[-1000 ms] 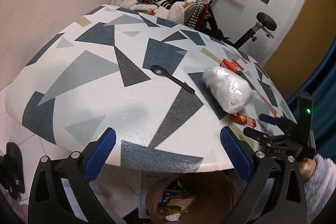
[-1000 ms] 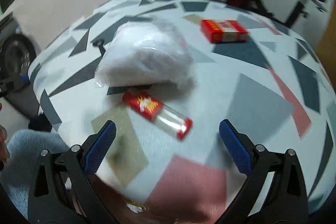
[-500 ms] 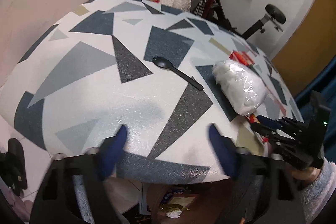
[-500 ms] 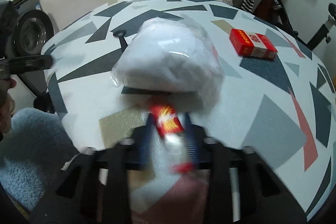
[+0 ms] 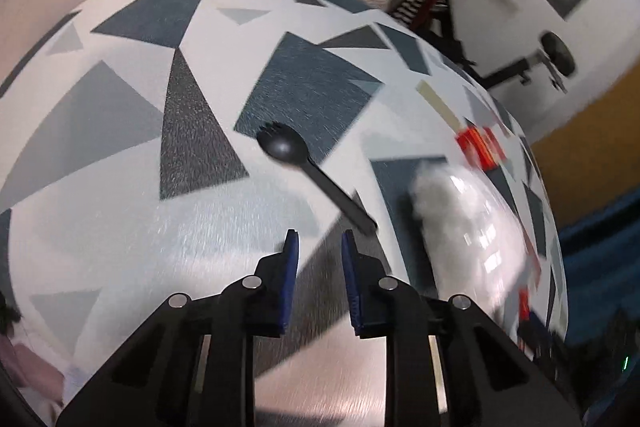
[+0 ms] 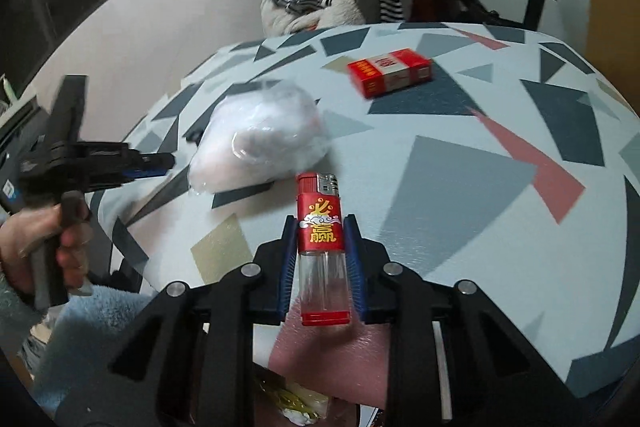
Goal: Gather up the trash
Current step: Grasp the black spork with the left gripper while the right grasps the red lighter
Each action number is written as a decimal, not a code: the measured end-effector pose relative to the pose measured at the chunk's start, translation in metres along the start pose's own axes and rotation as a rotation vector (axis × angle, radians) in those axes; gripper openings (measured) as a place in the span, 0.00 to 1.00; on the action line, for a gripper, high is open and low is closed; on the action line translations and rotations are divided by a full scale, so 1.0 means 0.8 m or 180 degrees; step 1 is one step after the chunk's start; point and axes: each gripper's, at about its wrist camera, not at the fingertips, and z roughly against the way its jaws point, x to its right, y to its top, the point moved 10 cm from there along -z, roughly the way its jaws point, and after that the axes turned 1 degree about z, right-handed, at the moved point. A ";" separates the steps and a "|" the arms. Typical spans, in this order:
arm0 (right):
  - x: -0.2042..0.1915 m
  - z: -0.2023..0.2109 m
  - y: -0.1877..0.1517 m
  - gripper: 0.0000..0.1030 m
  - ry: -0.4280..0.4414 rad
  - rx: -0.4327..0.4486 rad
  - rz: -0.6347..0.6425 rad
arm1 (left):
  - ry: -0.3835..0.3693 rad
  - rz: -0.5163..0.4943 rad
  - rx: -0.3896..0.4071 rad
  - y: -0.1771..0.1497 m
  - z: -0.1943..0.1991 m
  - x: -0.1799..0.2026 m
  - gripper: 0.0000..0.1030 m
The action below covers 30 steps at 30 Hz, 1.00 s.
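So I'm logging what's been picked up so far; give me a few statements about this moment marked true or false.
1. The right claw grips a red lighter. True.
2. The left claw holds the black spork. False: nothing is between its closing jaws; the spork lies on the table ahead.
3. The red cigarette pack lies on the table. True.
4. The clear bag of white stuff is in the bin. False: it sits on the table.

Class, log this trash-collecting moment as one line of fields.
right tool: shut on lighter | left tool: closing, nothing between pads, short of black spork | table: plastic bag, red box
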 end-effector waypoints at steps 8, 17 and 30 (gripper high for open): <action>0.027 0.020 0.007 0.26 -0.0021 0.0093 -0.0034 | 0.0234 -0.0086 0.0079 0.041 -0.029 0.011 0.21; 0.046 0.026 0.008 0.26 -0.0052 0.0146 -0.0184 | 0.0790 -0.0708 0.0177 0.055 -0.049 0.032 0.30; 0.050 0.034 0.008 0.26 -0.0071 0.0197 -0.0230 | 0.0832 -0.1088 0.0261 0.047 -0.050 0.047 0.10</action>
